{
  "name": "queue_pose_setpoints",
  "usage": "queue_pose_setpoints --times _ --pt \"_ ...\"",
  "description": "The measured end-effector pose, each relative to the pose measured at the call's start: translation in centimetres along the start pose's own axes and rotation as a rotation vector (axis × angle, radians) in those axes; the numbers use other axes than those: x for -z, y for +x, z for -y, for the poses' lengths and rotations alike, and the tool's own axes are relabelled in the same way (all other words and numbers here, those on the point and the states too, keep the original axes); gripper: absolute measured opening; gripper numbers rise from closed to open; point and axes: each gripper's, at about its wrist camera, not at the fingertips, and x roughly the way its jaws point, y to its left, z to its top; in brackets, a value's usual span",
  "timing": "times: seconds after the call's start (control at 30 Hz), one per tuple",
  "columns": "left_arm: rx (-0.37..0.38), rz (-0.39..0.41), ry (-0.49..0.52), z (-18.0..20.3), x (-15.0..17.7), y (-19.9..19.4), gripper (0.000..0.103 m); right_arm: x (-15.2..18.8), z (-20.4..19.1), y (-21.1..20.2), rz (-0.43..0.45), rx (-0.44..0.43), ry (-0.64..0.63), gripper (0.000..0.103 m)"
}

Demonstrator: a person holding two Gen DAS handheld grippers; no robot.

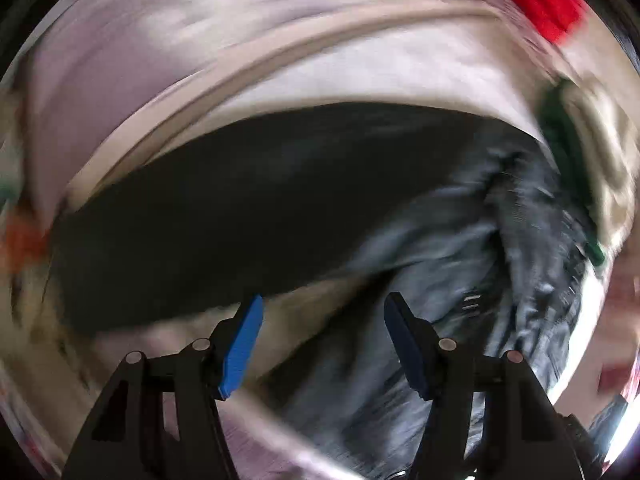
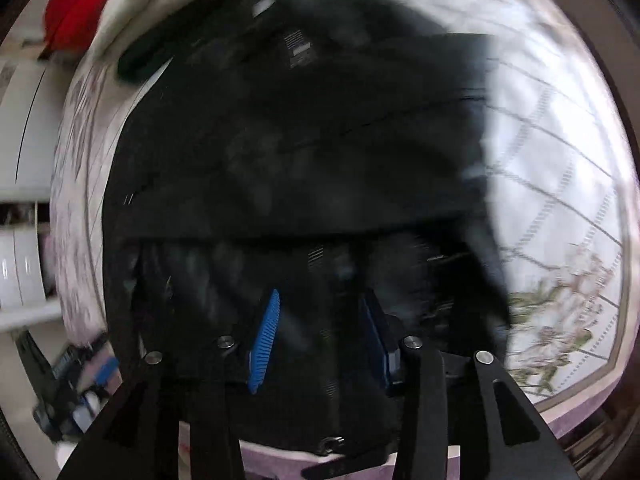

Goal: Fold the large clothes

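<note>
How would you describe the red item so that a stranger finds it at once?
Start at the pale quilted bedcover, where the big black garment lies. Follow the garment to its far left end, past a dark green cloth. The red item lies just beyond, the only bright red thing.

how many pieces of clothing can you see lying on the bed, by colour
black: 1, the large black jacket
red: 1, the red fabric item
dark green: 1, the dark green fabric item
total: 3, though motion blur leaves the red and green items' types unclear; all lie on the pale floral bed cover
</note>
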Motion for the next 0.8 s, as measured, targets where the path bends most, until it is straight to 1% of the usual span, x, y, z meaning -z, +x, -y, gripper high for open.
queue_pose_setpoints --times 0.07,0.13,0.2,0.23,0.27,0.3,0.33,0.4,0.47,0.5,0.53,0.57,0.6,0.67,0.73,0.77,0.8 --pt "0.005 0.003 -0.154 -4.7 1.7 0.1 0.060 1.0 -2.5 1.2 -0.032 -0.003 -0.074 0.050" --pt "0.055 -0.025 -0.315 -9.0 2.8 1.6 0.060 2.0 -4.4 2.9 -0.064 -0.007 -0.127 0.050" --pt "0.110 -0.035 -0.445 -12.0 3.2 3.1 0.060 3.0 -5.7 4.3 -0.087 -0.011 -0.157 0.050" --pt "0.162 -0.027 -0.543 -13.9 3.1 4.1 0.060 3.5 -6.2 5.0 -0.099 -0.006 -0.167 0.050" --pt "0.205 -0.005 -0.598 -14.8 3.0 4.5 0.060 4.0 -6.6 5.6 -0.106 -0.002 -0.173 0.050" --pt "0.233 0.025 -0.646 -15.6 2.7 4.8 0.060 4.2 -6.9 6.1 -0.108 -0.001 -0.176 0.050" --pt "0.230 0.060 -0.684 -16.1 2.2 4.9 0.060 4.7 -7.1 6.5 -0.109 0.006 -0.177 0.050" --pt "0.185 0.101 -0.719 -16.2 1.1 5.1 0.058 5.1 -7.4 7.1 -0.104 0.018 -0.170 0.050" --pt "0.107 0.135 -0.726 -15.3 0.2 4.7 0.058 5.4 -7.5 7.6 -0.099 0.026 -0.160 0.050" --pt "0.044 0.165 -0.712 -14.5 -0.4 4.2 0.049 5.3 -8.2 8.0 -0.098 0.029 -0.153 0.050" --pt "0.006 0.181 -0.705 -14.0 -0.6 3.9 0.043 5.3 -8.4 8.3 -0.095 0.031 -0.143 0.050" --pt "-0.049 0.205 -0.700 -13.4 -1.0 3.4 0.027 5.5 -8.0 8.3 -0.093 0.031 -0.135 0.050" --pt "-0.085 0.216 -0.703 -13.0 -1.1 3.1 0.016 5.8 -8.0 8.4 -0.089 0.031 -0.128 0.050" --pt "-0.104 0.223 -0.698 -12.6 -1.2 2.5 0.009 6.2 -7.8 7.9 -0.082 0.032 -0.120 0.050" --pt "-0.115 0.243 -0.668 -12.1 -1.0 1.4 0.006 6.7 -7.7 7.8 -0.072 0.030 -0.116 0.050" --pt "-0.116 0.273 -0.641 -11.3 -1.0 0.6 0.004 7.0 -7.7 7.7 -0.067 0.026 -0.112 0.050" --pt "-0.124 0.297 -0.607 -10.7 -1.1 -0.2 0.004 7.1 -7.4 7.5 -0.065 0.023 -0.112 0.050"
